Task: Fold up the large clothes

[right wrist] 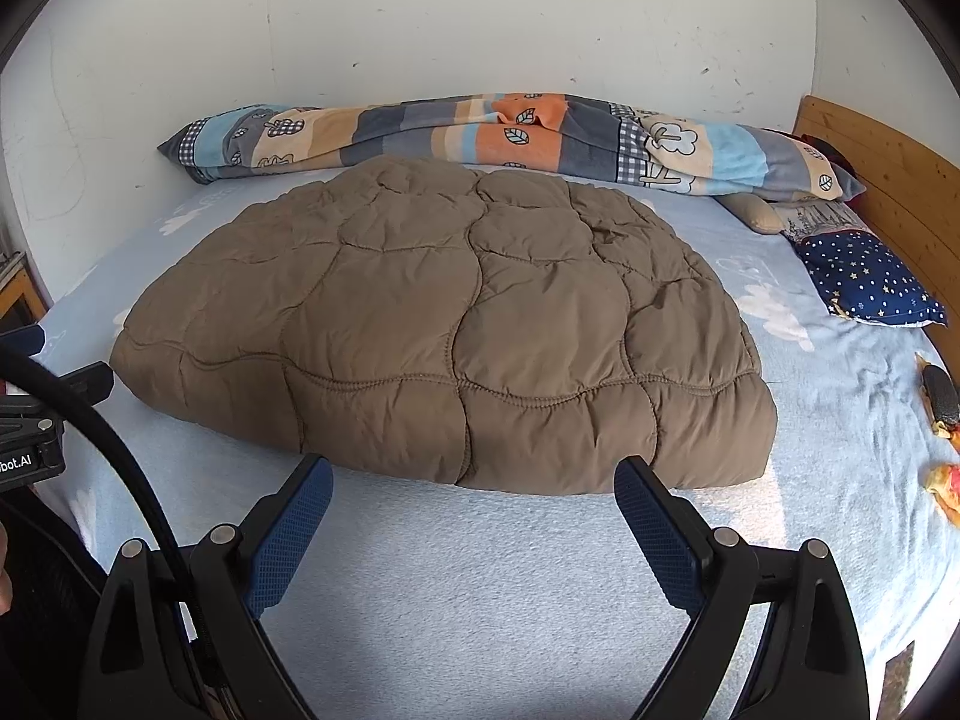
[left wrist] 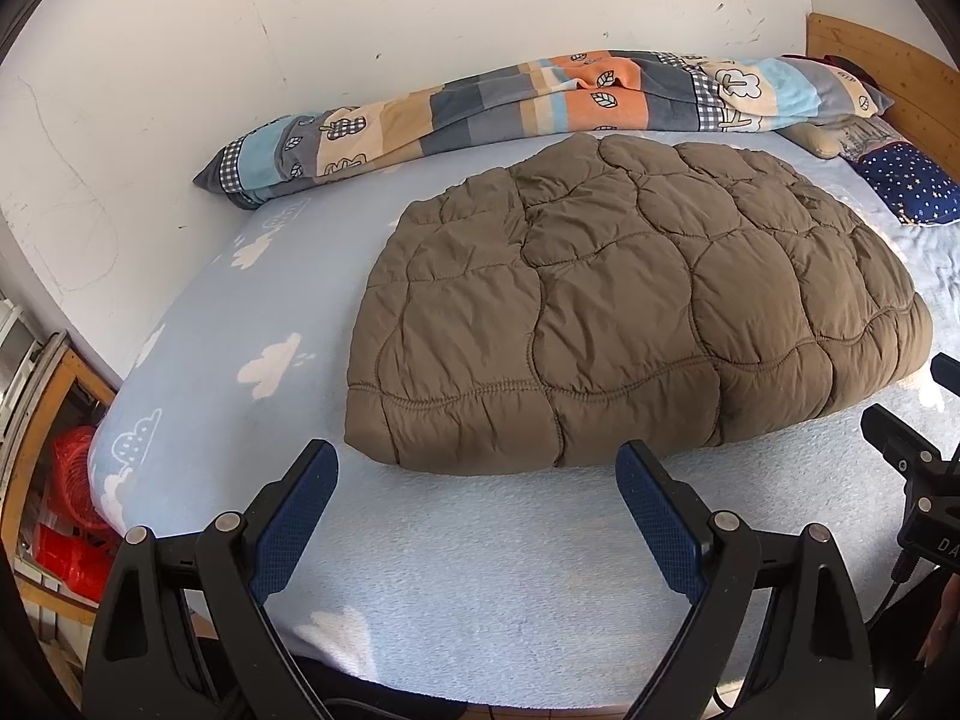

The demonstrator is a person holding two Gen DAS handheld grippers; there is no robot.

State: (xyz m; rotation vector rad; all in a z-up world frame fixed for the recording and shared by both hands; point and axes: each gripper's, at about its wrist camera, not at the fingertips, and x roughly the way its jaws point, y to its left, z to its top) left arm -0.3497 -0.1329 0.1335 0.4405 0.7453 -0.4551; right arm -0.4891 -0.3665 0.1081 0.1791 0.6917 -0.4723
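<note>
A brown quilted padded garment (left wrist: 630, 300) lies folded into a thick flat bundle on the light blue bed sheet (left wrist: 480, 570). It also shows in the right wrist view (right wrist: 444, 324). My left gripper (left wrist: 477, 462) is open and empty, hovering over the sheet just in front of the bundle's near edge. My right gripper (right wrist: 474, 474) is open and empty, also just in front of the near edge. Part of the right gripper shows at the right edge of the left wrist view (left wrist: 906, 456).
A rolled patchwork blanket (left wrist: 540, 108) lies along the white wall behind the garment. A dark blue starred pillow (right wrist: 864, 282) sits by the wooden headboard (right wrist: 888, 180) at right. Small orange items (right wrist: 942, 480) lie at the right. Red things (left wrist: 72, 510) sit beside the bed at left.
</note>
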